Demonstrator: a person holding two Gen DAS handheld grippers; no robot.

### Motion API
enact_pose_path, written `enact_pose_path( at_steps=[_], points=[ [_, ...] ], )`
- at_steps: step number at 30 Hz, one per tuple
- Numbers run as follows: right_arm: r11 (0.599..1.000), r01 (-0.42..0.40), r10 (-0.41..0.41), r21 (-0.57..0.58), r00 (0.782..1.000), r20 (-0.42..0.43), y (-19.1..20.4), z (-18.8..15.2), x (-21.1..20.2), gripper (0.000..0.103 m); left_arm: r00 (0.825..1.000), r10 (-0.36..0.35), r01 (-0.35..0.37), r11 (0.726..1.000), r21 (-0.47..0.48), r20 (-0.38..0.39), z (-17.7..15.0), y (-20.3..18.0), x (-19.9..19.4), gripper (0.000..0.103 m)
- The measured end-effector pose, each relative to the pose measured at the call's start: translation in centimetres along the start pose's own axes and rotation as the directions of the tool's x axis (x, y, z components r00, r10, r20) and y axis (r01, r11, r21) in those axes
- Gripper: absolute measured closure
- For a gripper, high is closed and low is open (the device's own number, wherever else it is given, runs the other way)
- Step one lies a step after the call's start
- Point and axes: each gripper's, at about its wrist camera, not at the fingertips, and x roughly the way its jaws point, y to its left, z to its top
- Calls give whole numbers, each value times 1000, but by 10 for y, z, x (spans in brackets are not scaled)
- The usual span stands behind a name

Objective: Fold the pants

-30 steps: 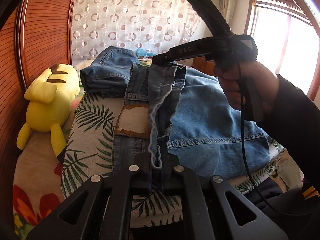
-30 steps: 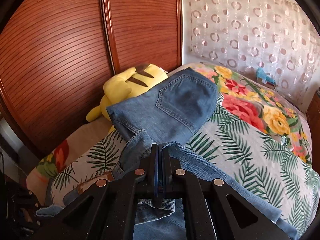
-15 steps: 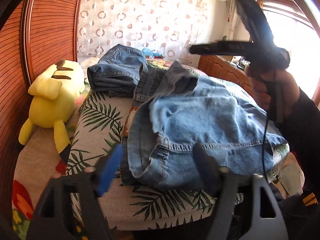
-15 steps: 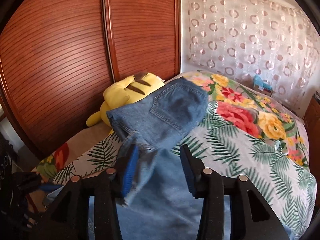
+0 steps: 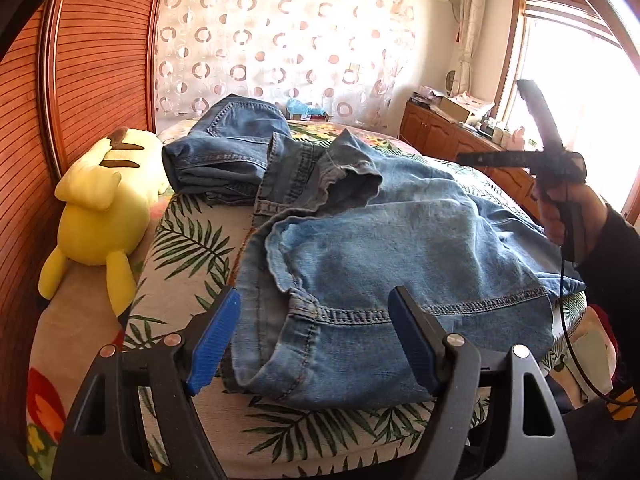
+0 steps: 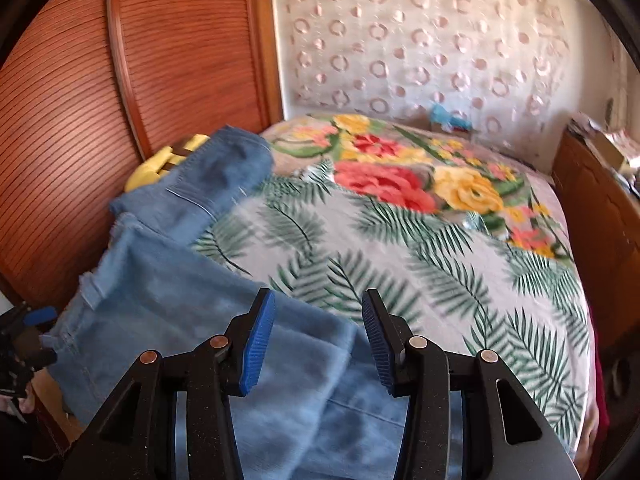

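Light blue jeans (image 5: 400, 248) lie loosely folded and rumpled on the near corner of the bed; they also show in the right wrist view (image 6: 192, 304). My left gripper (image 5: 316, 340) is open just above the near hem, holding nothing. My right gripper (image 6: 316, 344) is open and empty over the jeans' right part; it appears in the left wrist view (image 5: 532, 156), held up at the right above the jeans. A darker folded pair of jeans (image 5: 228, 152) lies further back on the left.
A yellow plush toy (image 5: 100, 208) lies at the bed's left edge against the wooden sliding doors (image 5: 88, 64). The floral bedspread (image 6: 420, 208) stretches back to a patterned curtain. A wooden cabinet (image 5: 460, 140) stands at the right under the window.
Both grippers were shut on the jeans' fabric a second ago; both have opened and let it drop onto the bed. The right gripper has lifted and swung to the right.
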Motion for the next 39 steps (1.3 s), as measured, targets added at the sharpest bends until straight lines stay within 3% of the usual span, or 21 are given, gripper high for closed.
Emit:
enact_pose_path(
  at_steps=[7, 10, 14, 20, 27, 35, 39],
  points=[
    [994, 9, 0, 109, 996, -87, -14, -2, 30, 61, 1000, 1, -1, 1000, 5, -14, -1, -4, 6, 26],
    [991, 2, 13, 135, 994, -109, -17, 2, 41, 71, 1000, 3, -3, 1000, 8, -17, -2, -6, 7, 26],
    [992, -24, 38, 125, 993, -113, -9, 10, 44, 95, 1000, 3, -3, 1000, 7, -16, -2, -6, 7, 26],
    [997, -29, 36, 72, 995, -98, -1, 18, 47, 100, 1000, 7, -7, 1000, 0, -12, -3, -4, 6, 26],
    [999, -29, 28, 33, 999, 20, 2, 28, 18, 101, 1000, 8, -8, 1000, -2, -10, -3, -4, 5, 26],
    [995, -39, 54, -87, 982, 182, 33, 59, -34, 101, 1000, 8, -8, 1000, -4, -4, -4, -5, 3, 26],
    [991, 27, -1, -132, 981, 194, 45, 63, -37, 101, 1000, 6, -6, 1000, -6, -4, -4, -5, 3, 26]
  ],
)
